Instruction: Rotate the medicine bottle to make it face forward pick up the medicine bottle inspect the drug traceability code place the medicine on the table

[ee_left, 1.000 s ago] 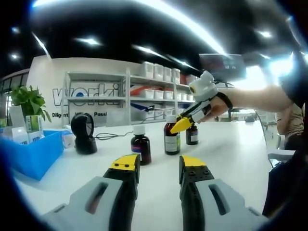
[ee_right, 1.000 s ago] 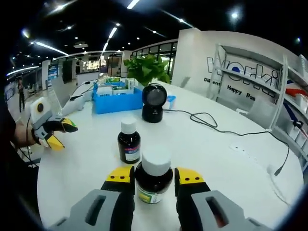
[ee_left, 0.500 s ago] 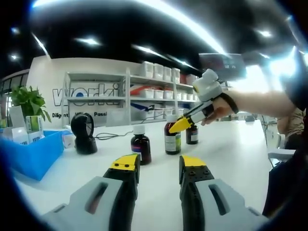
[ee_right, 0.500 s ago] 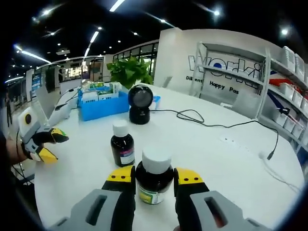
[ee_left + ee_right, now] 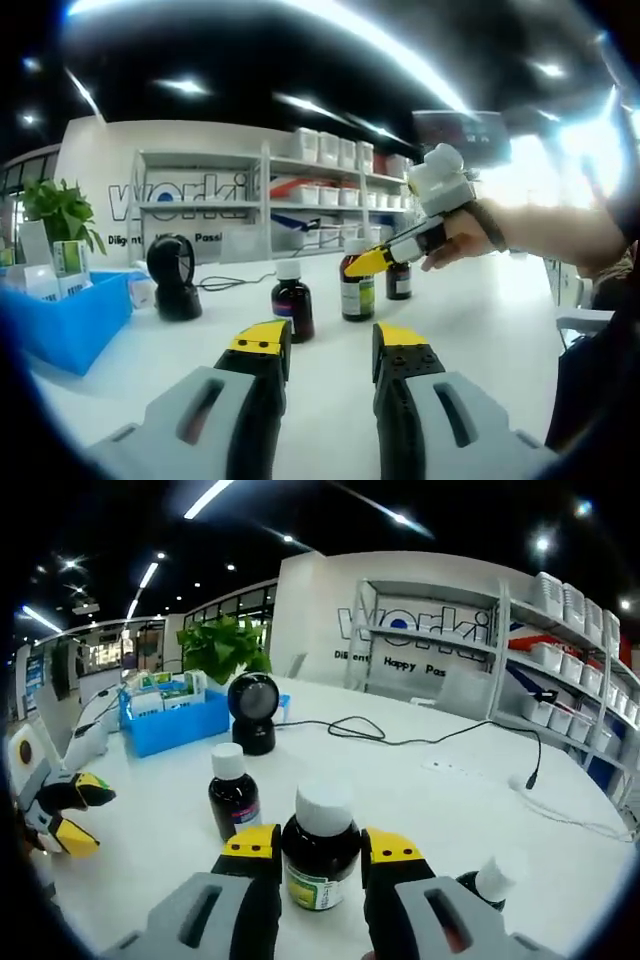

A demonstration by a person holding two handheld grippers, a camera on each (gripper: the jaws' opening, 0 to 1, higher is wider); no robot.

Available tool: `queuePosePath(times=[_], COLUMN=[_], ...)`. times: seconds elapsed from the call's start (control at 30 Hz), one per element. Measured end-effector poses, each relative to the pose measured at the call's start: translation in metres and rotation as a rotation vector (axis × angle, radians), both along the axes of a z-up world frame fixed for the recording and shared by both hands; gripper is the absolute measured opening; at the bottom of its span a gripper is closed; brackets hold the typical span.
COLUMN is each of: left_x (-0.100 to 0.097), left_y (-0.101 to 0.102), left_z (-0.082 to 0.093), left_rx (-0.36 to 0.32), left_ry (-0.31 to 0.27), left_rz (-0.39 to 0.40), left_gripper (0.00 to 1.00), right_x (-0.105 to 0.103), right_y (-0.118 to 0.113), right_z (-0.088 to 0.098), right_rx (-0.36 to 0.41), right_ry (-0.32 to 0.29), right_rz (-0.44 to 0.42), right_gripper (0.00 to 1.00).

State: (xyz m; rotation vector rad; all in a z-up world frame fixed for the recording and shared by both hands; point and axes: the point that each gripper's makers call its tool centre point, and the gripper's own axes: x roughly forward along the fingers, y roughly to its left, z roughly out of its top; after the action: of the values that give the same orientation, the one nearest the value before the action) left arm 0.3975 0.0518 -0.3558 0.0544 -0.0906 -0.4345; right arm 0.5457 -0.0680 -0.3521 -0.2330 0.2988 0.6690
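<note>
A brown medicine bottle [image 5: 320, 852] with a white cap and a green-and-white label stands between the yellow-tipped jaws of my right gripper [image 5: 320, 842], which is shut on it. In the left gripper view the same bottle [image 5: 354, 288] stands on the white table [image 5: 470, 320] as the middle of three, with the right gripper [image 5: 374, 262] on it from the right. My left gripper [image 5: 325, 345] hovers open over the table's near part, with nothing between its jaws, and appears again as the left gripper [image 5: 78, 817] at the left edge of the right gripper view.
Two more brown bottles stand near: one with a pink label [image 5: 232, 794] [image 5: 293, 303], another [image 5: 482, 884] [image 5: 399, 280]. A black round scanner [image 5: 251, 711] with its cable, a blue bin [image 5: 172, 716] of boxes and a plant [image 5: 222, 644] lie behind. Shelves [image 5: 320, 195] line the wall.
The right gripper has turned with the bottle in its jaws, so its view has swung and a third bottle has come in at lower right. The left gripper has stayed still.
</note>
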Motion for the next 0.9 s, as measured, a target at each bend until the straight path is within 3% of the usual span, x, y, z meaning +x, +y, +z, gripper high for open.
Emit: queuePosePath(times=[0.27, 0.37, 0.5, 0.9], left_x=[0.0, 0.0, 0.0, 0.001], left_y=[0.0, 0.0, 0.0, 0.0], left_z=[0.0, 0.0, 0.0, 0.0], left_rx=[-0.002, -0.001, 0.001, 0.003], left_ry=[-0.001, 0.0, 0.001, 0.002], left_rz=[0.002, 0.002, 0.001, 0.002], left_gripper=[0.25, 0.25, 0.25, 0.25], right_x=[0.0, -0.003, -0.013, -0.014], right_y=[-0.001, -0.001, -0.001, -0.006], right_z=[0.002, 0.009, 0.02, 0.041], right_rx=[0.027, 0.063, 0.075, 0.153], right_ry=[-0.004, -0.009, -0.052, -0.065], right_rz=[0.025, 0.035, 0.057, 0.107], right_gripper=[0.28, 0.35, 0.38, 0.38])
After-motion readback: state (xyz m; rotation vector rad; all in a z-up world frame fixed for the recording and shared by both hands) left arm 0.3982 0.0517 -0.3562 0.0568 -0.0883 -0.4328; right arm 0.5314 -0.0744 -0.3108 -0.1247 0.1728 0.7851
